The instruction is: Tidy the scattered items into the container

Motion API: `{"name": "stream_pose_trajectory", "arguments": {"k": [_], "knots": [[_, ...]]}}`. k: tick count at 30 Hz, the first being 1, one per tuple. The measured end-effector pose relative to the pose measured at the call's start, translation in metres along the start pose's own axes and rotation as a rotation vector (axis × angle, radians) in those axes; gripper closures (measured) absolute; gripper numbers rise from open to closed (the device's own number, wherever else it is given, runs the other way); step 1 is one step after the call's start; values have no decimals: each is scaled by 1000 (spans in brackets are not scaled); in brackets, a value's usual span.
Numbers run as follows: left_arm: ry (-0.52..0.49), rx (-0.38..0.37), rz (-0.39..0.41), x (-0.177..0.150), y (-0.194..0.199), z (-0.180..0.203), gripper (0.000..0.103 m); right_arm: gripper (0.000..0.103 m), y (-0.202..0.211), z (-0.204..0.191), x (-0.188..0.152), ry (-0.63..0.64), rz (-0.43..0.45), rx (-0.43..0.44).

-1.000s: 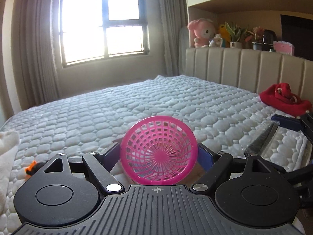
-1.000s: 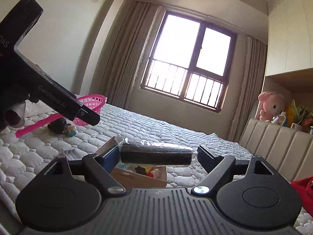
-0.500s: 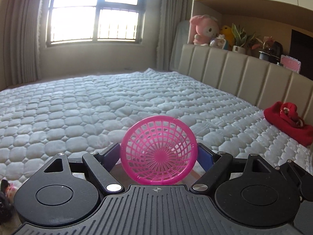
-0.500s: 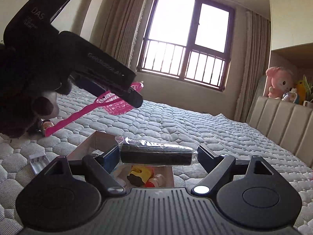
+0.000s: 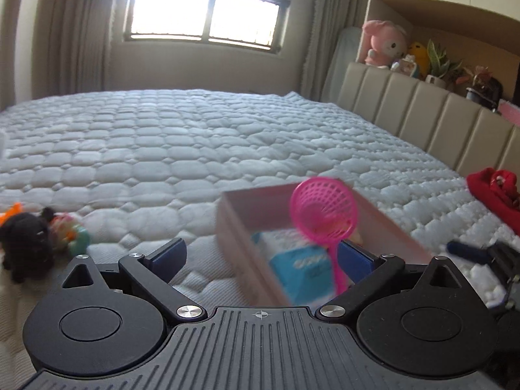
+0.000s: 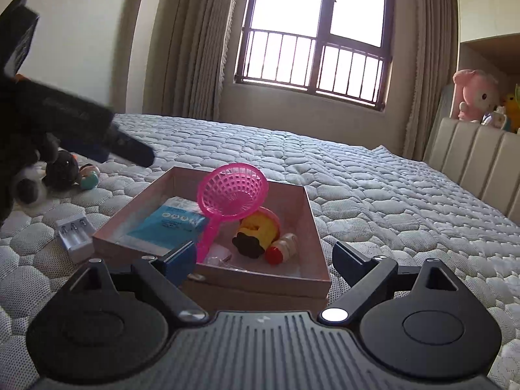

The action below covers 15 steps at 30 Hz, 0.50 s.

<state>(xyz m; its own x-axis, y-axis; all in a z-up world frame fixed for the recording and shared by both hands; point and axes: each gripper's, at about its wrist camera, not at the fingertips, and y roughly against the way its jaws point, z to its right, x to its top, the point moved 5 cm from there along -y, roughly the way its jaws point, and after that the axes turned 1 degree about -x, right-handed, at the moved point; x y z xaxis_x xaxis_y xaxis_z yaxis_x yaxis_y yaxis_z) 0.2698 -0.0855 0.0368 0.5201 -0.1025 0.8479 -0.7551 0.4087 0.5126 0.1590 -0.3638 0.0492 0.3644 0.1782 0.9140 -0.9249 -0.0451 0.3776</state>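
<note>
- The pink strainer (image 6: 232, 195) is in the cardboard box (image 6: 312, 221), basket end tipped up and its handle running down toward the near wall.
- left gripper (image 5: 263, 256): jaws are opening and stand wide. The strainer's handle shows just inside the right finger, but nothing is pinched; I can't tell if it brushes that finger, since this view is blurred.
- right gripper (image 6: 263, 260): jaws are opening too, with nothing between them. It sits right at the near edge of the box.
- Also in the box: a blue packet (image 6: 165, 224), a yellow duck toy (image 6: 256, 230) and a small white bottle with a red cap (image 6: 282, 248).
- The box sits on the quilted bed (image 6: 373, 188). Loose on the bed left of it: a silver battery charger (image 6: 73, 232), just beside the box, plus a black plush toy (image 5: 27, 243) and a small colourful toy (image 5: 71, 235) farther off.
- A red cloth (image 5: 494, 195) lies over near the headboard (image 5: 422, 113), well apart from the box.
</note>
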Motion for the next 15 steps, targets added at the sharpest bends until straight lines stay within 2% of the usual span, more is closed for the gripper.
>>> {"name": "stream_pose_trajectory", "arguments": {"k": [5, 9, 12, 15], "knots": [[-90, 169, 11, -61, 58, -13, 0, 8, 33, -31, 6, 69, 30, 37], [-140, 272, 85, -91, 92, -20, 0, 5, 54, -72, 15, 132, 58, 99], [-102, 311, 116, -105, 98, -37, 0, 4, 61, -107, 17, 165, 60, 142], [6, 289, 69, -122, 97, -60, 0, 4, 62, -136, 13, 195, 48, 165]]}}
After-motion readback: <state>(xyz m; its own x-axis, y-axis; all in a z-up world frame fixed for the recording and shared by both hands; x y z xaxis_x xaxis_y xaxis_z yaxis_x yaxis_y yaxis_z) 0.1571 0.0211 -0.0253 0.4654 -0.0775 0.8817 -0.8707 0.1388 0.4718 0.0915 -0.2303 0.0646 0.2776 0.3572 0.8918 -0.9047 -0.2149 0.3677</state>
